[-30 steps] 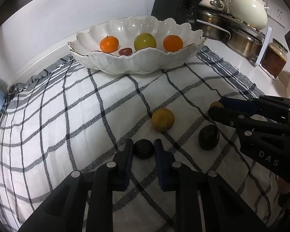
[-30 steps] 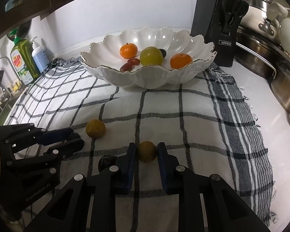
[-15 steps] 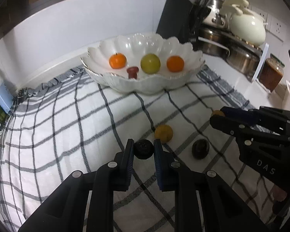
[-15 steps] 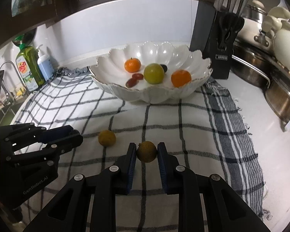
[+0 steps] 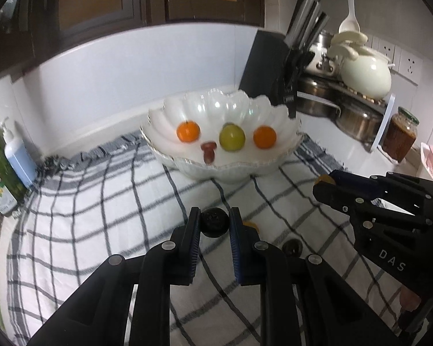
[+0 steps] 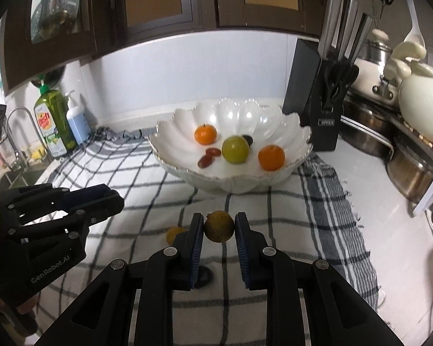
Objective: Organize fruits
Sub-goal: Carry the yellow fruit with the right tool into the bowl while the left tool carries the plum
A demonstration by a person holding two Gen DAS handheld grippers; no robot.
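Note:
My left gripper [image 5: 215,212] is shut on a small black round fruit [image 5: 215,223], held above the checked cloth [image 5: 101,207]. My right gripper [image 6: 219,217] is shut on a speckled yellow-brown fruit [image 6: 218,227], also off the cloth. Each gripper shows in the other's view: the right gripper [image 5: 323,183] to the right, the left gripper [image 6: 117,200] to the left. Ahead stands a white scalloped bowl [image 6: 245,187] holding two oranges, a green fruit [image 6: 235,150], red grapes and a dark fruit. A yellow fruit [image 6: 174,233] and a dark fruit [image 5: 293,246] lie on the cloth, partly hidden.
A black knife block [image 6: 326,95] stands right of the bowl, with steel pots [image 6: 412,170] and a white ceramic pot [image 6: 424,103] beyond it. A jar [image 5: 399,135] sits at the right. Soap bottles [image 6: 54,121] and a faucet [image 6: 17,132] are at the left.
Both grippers have risen from the cloth, each carrying its fruit. The views now look higher, and the bowl and the loose fruits appear farther below.

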